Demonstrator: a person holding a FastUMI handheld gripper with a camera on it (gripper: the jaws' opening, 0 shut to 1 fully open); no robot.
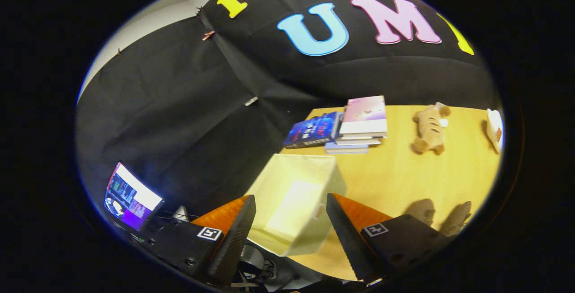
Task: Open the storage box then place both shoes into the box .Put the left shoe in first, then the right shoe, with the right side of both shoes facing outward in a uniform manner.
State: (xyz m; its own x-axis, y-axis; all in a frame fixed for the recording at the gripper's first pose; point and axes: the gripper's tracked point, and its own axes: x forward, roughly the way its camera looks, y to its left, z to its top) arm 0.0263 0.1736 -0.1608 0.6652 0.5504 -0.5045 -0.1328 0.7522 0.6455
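A pale cream fabric storage box point(292, 203) stands open at the near left corner of the wooden table point(404, 176), its hollow inside showing. My gripper point(287, 230) hangs above it, open, with nothing between the orange-and-black fingers point(233, 225); the box lies just ahead of and between them. Two brownish shoes point(442, 216) sit side by side on the table beyond the right finger, to the right of the box. They are dim and partly hidden by the finger's mount.
A stack of books point(355, 124) lies at the table's far left corner behind the box. A tan plush toy point(430, 129) and a white object point(494, 129) sit further right. A lit screen point(130, 196) stands off the table to the left.
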